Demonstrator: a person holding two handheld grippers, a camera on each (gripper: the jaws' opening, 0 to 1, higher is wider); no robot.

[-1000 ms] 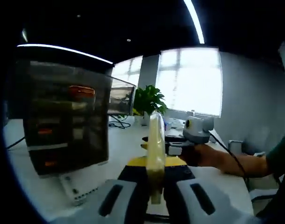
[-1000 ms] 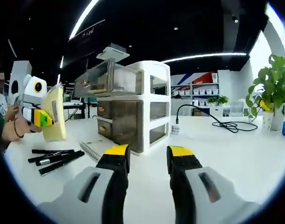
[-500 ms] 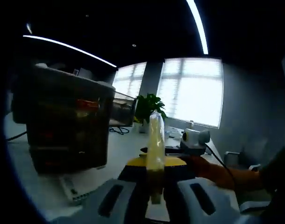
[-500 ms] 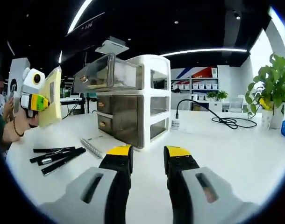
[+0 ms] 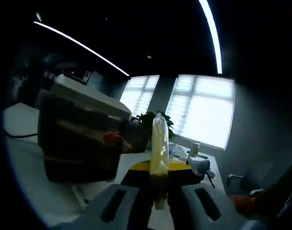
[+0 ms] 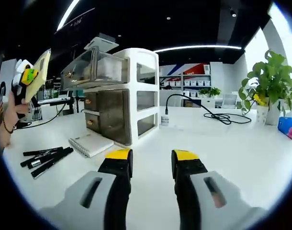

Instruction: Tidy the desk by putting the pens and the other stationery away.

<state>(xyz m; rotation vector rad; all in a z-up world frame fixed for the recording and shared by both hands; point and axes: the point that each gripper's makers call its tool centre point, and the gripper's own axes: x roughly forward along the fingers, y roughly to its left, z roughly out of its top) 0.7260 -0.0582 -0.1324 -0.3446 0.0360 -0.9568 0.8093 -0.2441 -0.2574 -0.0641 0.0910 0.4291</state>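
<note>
Between the jaws in the left gripper view stands a pale yellow pad (image 5: 159,143), seen edge-on and upright; the left gripper (image 5: 159,191) is clamped on its lower end. Beside it, to the view's left, looms the drawer unit (image 5: 81,143), dark against a bright window (image 5: 203,110), with its top drawer drawn out toward the camera. A plant (image 5: 151,122) shows behind the pad, and a spiral notebook (image 5: 81,196) lies on the desk (image 5: 21,158) below the unit.

Seen from the right gripper view, the right gripper (image 6: 148,165) hangs low over the white desk with its jaws parted and nothing between them. The drawer unit (image 6: 117,100) stands ahead, three tiers, its top drawer (image 6: 91,67) pulled open. The left gripper (image 6: 26,75) is raised at the view's left edge, holding the pad (image 6: 40,72) near that drawer's level but apart from it. The notebook (image 6: 91,143) lies just before the unit, and several black pens (image 6: 43,157) lie loose near it. A cable (image 6: 203,112) and a plant (image 6: 268,91) sit well off to the right.

The step in hand looks like stowing the pad in the open top drawer. The next move calls for carrying it over the drawer's rim, tipping it flat and releasing; the pens and notebook remain to be put away.
</note>
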